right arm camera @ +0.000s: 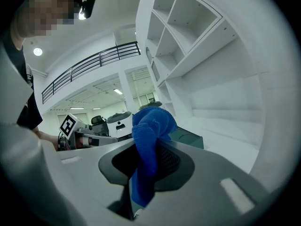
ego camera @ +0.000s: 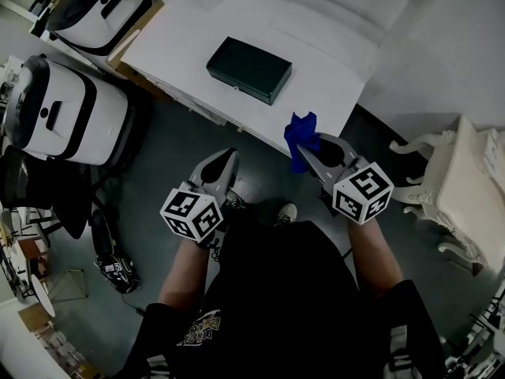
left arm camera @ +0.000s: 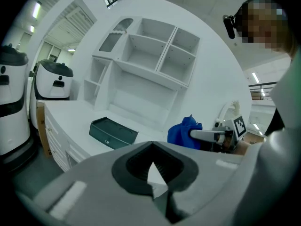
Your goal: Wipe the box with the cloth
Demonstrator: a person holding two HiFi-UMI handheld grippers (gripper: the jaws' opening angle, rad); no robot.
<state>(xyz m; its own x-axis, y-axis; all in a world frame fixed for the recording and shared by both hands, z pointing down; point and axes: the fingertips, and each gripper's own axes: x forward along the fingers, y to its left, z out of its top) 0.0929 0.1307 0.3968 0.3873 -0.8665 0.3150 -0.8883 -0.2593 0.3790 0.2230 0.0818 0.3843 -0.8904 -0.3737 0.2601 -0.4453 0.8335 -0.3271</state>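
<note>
The right hand-held gripper, clenched on the cloth, hangs at the near edge of the counter, with the box far-left of it, long axis left-right along that edge; the left hand-held gripper is closed on nothing.

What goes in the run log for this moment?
phase: pre-wipe | right gripper: shut on blue cloth | left gripper: shut, empty | dark box: on white table, untouched
</note>
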